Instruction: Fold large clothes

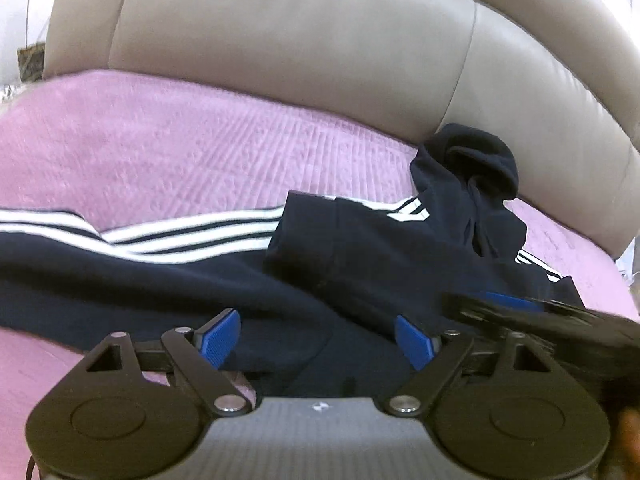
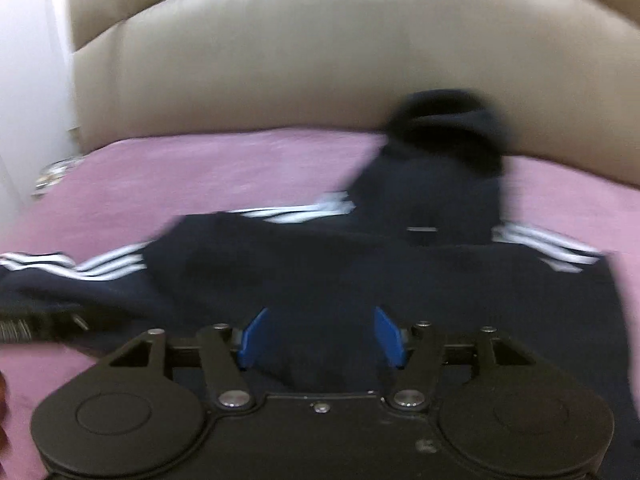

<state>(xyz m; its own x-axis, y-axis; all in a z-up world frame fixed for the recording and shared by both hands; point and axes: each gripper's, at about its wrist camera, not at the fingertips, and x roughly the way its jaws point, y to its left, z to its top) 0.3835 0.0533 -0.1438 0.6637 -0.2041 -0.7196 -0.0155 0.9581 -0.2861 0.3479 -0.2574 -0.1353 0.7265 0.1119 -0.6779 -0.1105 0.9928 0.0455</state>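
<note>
A dark navy hoodie (image 1: 360, 264) with white stripes lies on a pink bedspread (image 1: 180, 152), its hood (image 1: 468, 160) toward the headboard and a striped sleeve (image 1: 180, 236) stretched left. My left gripper (image 1: 318, 340) is open, low over the hoodie's near edge, blue pads (image 1: 218, 340) apart. My right gripper (image 2: 320, 336) is open over the hoodie's body (image 2: 360, 272); it also shows blurred at the right of the left wrist view (image 1: 532, 316). The hood (image 2: 444, 132) is blurred in the right wrist view.
A padded beige leather headboard (image 1: 300, 40) rises behind the bed. A white wall (image 2: 28, 80) stands at the left. The pink bedspread (image 2: 200, 172) spreads to the left of the hoodie.
</note>
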